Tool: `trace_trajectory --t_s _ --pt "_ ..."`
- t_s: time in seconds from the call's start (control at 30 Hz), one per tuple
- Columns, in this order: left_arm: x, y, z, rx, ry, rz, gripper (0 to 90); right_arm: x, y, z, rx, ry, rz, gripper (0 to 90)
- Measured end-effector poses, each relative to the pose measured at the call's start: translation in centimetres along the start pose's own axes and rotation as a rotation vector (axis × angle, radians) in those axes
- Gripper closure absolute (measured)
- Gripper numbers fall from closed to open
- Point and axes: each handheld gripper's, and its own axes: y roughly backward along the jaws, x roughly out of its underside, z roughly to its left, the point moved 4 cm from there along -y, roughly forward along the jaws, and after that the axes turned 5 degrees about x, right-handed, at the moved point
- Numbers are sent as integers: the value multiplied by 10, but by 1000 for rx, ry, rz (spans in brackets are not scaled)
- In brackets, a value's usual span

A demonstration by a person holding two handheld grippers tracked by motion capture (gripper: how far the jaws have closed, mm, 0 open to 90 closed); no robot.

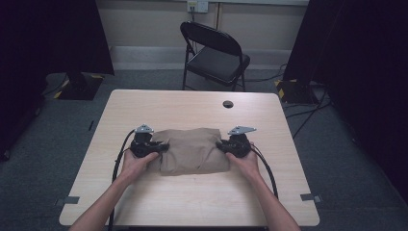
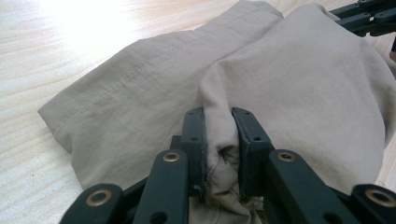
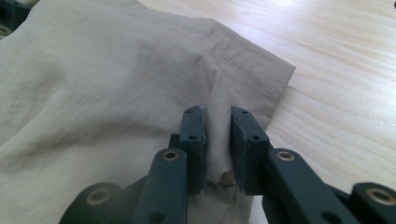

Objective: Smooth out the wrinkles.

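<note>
A folded tan cloth garment [image 1: 193, 150] lies in the middle of the light wooden table [image 1: 192, 202]. My left gripper [image 1: 163, 147] is shut on a bunched fold at the garment's left edge. In the left gripper view the cloth [image 2: 140, 88] is pinched between the black pads [image 2: 194, 135], and a stitched hem runs across it. My right gripper [image 1: 220, 144] is shut on the garment's right edge. Its own view shows a ridge of cloth [image 3: 217, 135] squeezed between the pads [image 3: 245, 135]. Each gripper is held by a hand, and the two face each other across the garment.
A round cable hole [image 1: 227, 104] sits near the table's far edge. A black folding chair [image 1: 214, 53] stands beyond the table. Black cables [image 1: 120, 154] trail from both grippers toward the near edge. Dark curtains and stands flank the carpeted floor.
</note>
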Motion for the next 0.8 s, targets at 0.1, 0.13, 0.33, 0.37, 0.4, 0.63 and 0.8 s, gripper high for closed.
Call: trace_trajectory --t_s 0.1,0.13,0.33,0.37,0.4,0.63,0.8 --pt "0 0 1 -11 -4 -1 765 0 0 -1 1 -4 0 747" --pt "0 0 2 -11 0 -3 764 0 0 -1 1 -4 0 741" --pt "-4 1 4 -24 -1 0 751 0 0 -1 7 -8 1 718" --pt "-5 1 5 -26 2 -8 752 0 0 -1 8 -8 1 716" --pt "-5 1 5 -27 5 -8 752 0 0 -1 7 -8 2 714" --pt "-5 2 5 -27 4 -8 749 0 0 -2 20 -9 4 673" --pt "-6 3 6 -29 5 -12 744 -2 4 -6 38 -11 5 631"
